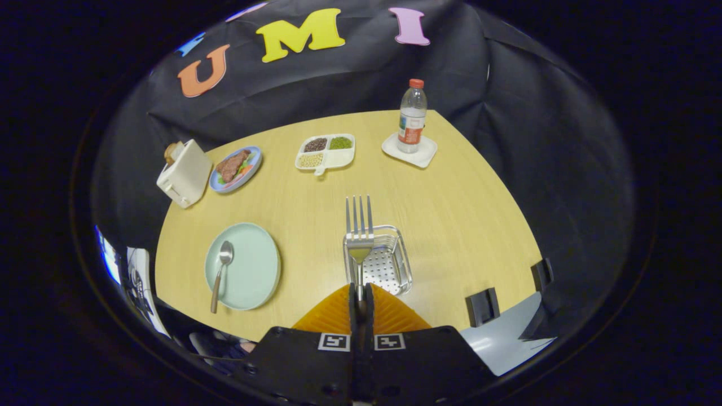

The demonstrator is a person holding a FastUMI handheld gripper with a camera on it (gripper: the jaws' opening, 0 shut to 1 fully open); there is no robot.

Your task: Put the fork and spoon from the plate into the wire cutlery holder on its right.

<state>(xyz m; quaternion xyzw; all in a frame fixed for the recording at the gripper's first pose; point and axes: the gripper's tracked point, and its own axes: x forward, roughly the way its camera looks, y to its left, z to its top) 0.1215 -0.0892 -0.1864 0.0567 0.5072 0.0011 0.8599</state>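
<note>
- One of two utensils in hand, one left on the plate; noted left to right below.
- Far left, beyond the task area: cream-coloured toaster [184, 173] holding a slice of bread, then small blue-rimmed plate of meat and vegetables [236, 168]. Not involved.
- Left of the fingers: round pale-green plate [254, 269] on the light wooden table [451, 214], with long-handled metal spoon [220, 274] lying across its left part, bowl away from the camera, handle trailing toward the near rim and past it.
- Centre rear: white divided tray of beans and grains [326, 151].
- Centre: orange ribbed two-finger gripper [361, 301], fingers pressed together on the handle of the silver metal fork [359, 237]. Long axis straight ahead along the fingers, tines away from the camera.
- Directly beyond the fingertips: rectangular wire cutlery holder with perforated floor [395, 265]. Fork head overlaps its left part and far rim in view; height above it cannot be told.
- Judged: fork lined up over the holder, left of its middle; coming move depends on lowering with a slight shift right, so the tines clear the far rim.
- Right rear: clear plastic bottle with red cap [412, 115] on a white square coaster [424, 154]. Well apart.
</note>
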